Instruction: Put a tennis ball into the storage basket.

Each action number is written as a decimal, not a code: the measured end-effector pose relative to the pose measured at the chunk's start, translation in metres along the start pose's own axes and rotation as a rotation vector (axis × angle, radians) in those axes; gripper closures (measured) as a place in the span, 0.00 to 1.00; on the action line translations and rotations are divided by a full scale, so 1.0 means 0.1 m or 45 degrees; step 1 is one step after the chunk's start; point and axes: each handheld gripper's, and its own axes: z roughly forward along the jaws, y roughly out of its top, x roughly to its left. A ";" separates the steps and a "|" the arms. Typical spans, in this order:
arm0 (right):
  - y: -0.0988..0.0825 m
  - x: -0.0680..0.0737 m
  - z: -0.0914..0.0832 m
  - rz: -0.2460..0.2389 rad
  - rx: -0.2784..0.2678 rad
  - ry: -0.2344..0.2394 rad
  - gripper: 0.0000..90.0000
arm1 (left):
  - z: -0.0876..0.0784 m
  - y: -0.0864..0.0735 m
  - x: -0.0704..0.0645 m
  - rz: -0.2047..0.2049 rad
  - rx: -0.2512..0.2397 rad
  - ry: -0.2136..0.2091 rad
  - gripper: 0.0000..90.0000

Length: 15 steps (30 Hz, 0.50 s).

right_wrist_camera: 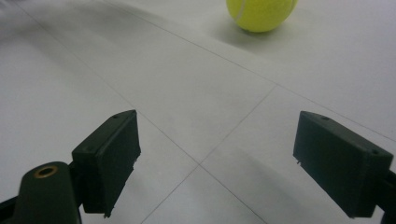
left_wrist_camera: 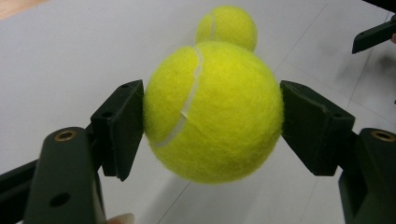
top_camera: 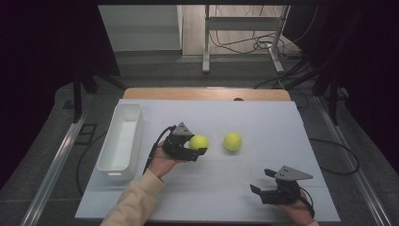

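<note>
Centre of the high view: left gripper [top_camera: 196, 148] pinching a tennis ball [top_camera: 198, 142] between both jaws. Second tennis ball [top_camera: 232, 141] just right, apart. Lower right: right gripper [top_camera: 261, 182], jaws spread, holding nothing.

A white sheet [top_camera: 235, 188] covers the table across the middle of the frame; faint lines cross it. A strip of wooden tabletop [top_camera: 207, 93] shows along its far edge. At upper centre, a pale metal stand [top_camera: 206, 42] rests on the grey floor with loose dark cables [top_camera: 256, 44] beside it. Black curtains [top_camera: 42, 70] fill both sides. A metal rail [top_camera: 56, 160] runs down the lower left.
</note>
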 end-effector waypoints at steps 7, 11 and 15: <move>0.00 0.00 0.00 0.000 -0.003 0.000 0.17 | -0.08 0.02 0.02 -0.002 -0.027 0.007 0.30; 0.00 0.00 0.00 -0.002 -0.002 -0.003 0.17 | -0.12 0.02 0.03 -0.006 -0.042 0.011 0.30; 0.00 0.00 0.00 -0.002 -0.003 -0.003 0.17 | -0.15 0.03 0.04 -0.007 -0.054 0.015 0.30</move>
